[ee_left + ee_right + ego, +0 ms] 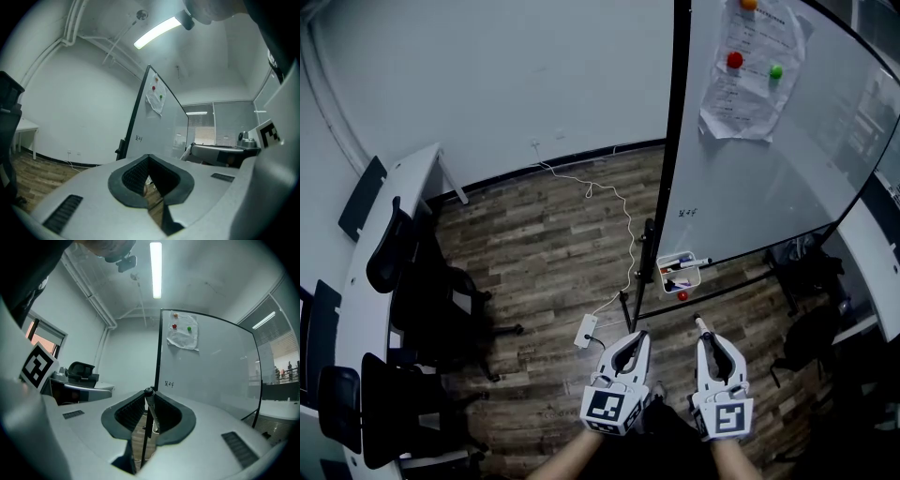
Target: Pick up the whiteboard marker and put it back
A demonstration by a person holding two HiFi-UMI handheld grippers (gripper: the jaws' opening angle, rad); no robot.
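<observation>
Our right gripper (149, 393) is clamped on the slim whiteboard marker (153, 420). The pen sits lengthwise btwn the ribbed black pads, its end poking out past the tips. In the head view the right gripper (702, 334) holds the marker (697, 323) level, aimed at the big white whiteboard on a black stand (769, 159), near but not touching it. The small white pen tray (680, 274) at the board's lower corner already has other pens in it and is a bit ahead of the marker tip.

Our left gripper (148, 158) has its tips pressed together w/ nothing btwn them. In the head view it (639, 336) sits just beside the right one. A white power strip (586, 330) lies on the wood-plank floor (544, 253) to its left.
</observation>
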